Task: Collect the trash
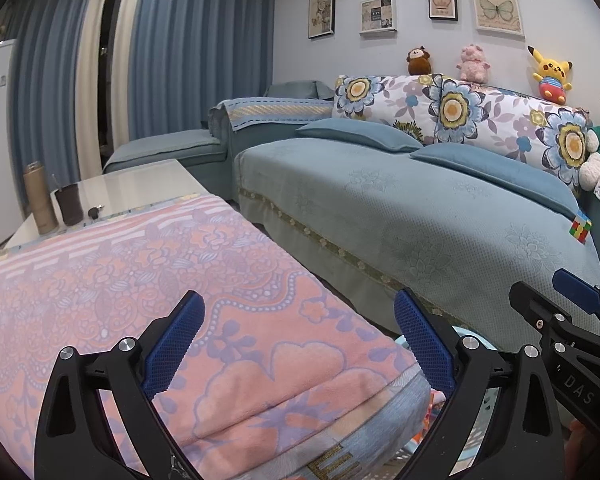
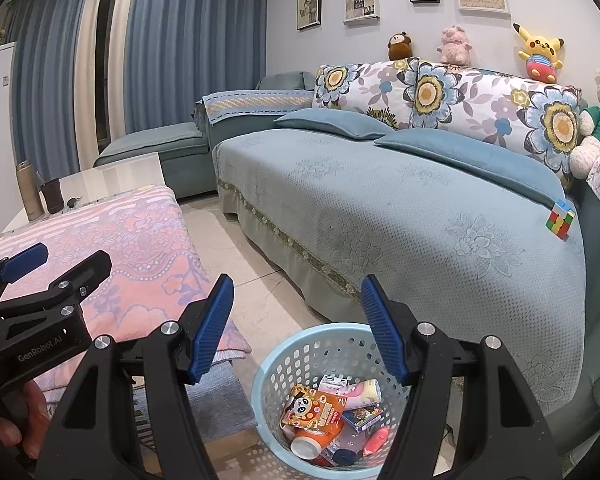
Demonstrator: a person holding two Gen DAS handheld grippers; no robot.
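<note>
A light blue perforated basket (image 2: 284, 354) stands on the tiled floor between the table and the sofa. In it lie an orange panda snack packet (image 2: 318, 406), a small bottle, cartons and other wrappers. My right gripper (image 2: 296, 308) hovers open above the basket's near rim with nothing between its blue pads. My left gripper (image 1: 298, 326) is open and empty over the pink floral cloth (image 1: 140, 280) on the table's corner. Each gripper shows at the edge of the other's view: the left gripper (image 2: 56, 260) and the right gripper (image 1: 556, 292). A sliver of the basket (image 1: 468, 338) peeks behind the left gripper's right finger.
A blue-covered sofa (image 2: 400, 216) fills the right, with floral cushions, plush toys and a colourful puzzle cube (image 2: 560, 218) on it. A tall flask (image 1: 40, 200), a dark cup (image 1: 70, 204) and a small dark object sit at the table's far end. A hand (image 2: 18, 424) grips the left tool.
</note>
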